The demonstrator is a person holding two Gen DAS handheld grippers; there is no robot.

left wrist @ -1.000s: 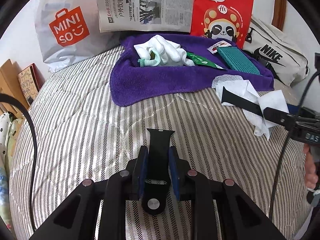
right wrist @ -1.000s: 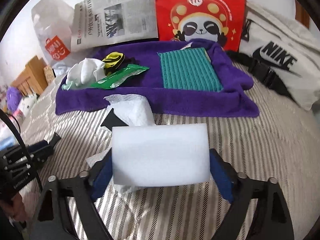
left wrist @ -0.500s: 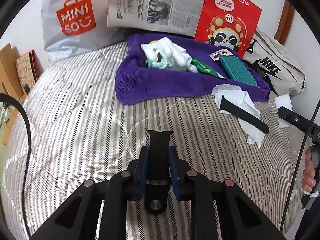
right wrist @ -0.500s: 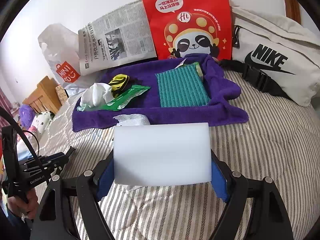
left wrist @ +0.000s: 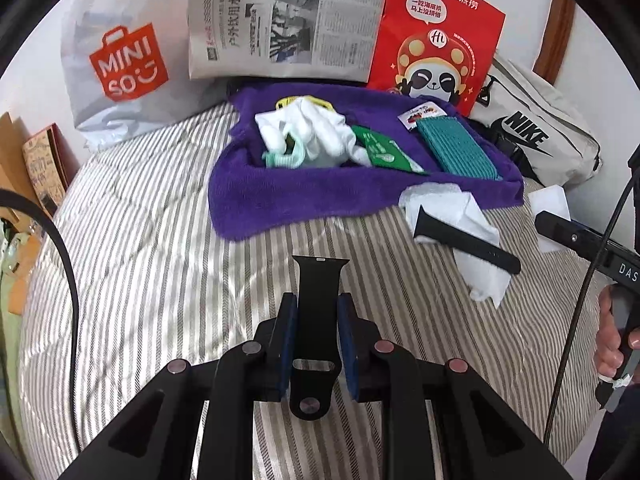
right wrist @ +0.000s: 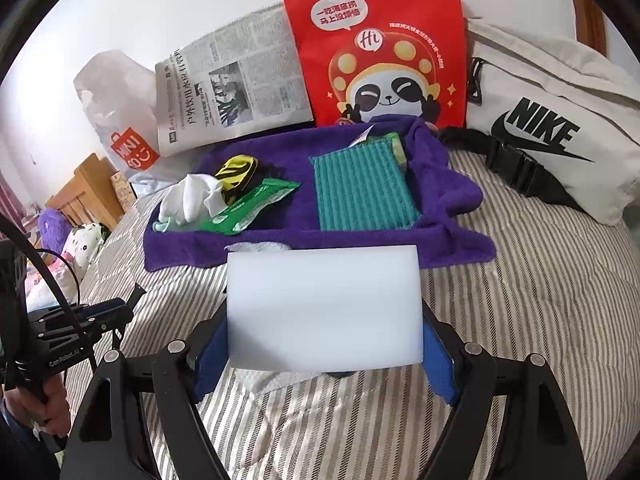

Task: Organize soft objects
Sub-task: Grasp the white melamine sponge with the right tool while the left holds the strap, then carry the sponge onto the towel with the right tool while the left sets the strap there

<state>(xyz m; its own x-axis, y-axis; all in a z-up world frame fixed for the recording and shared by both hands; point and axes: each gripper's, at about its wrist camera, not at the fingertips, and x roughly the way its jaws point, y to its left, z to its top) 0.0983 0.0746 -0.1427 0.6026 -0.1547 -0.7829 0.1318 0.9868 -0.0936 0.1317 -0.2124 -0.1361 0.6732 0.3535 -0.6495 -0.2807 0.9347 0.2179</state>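
White sponge block [right wrist: 324,308]: plain, unmarked, clamped across its width between the right gripper [right wrist: 324,344] pads, above the striped bedding [right wrist: 520,300], in front of the purple towel [right wrist: 360,240].
Black watch strap [left wrist: 318,300]: pinched in the narrowly closed left gripper [left wrist: 316,336].
Writing: "MINISO" bag [left wrist: 128,64]; "NIKE" bag [right wrist: 552,120].

The towel [right wrist: 280,240] is purple, the ribbed cloth [right wrist: 360,192] on it teal. The bedcover [left wrist: 160,240] is striped grey and white. The sponge [right wrist: 324,308] is white.
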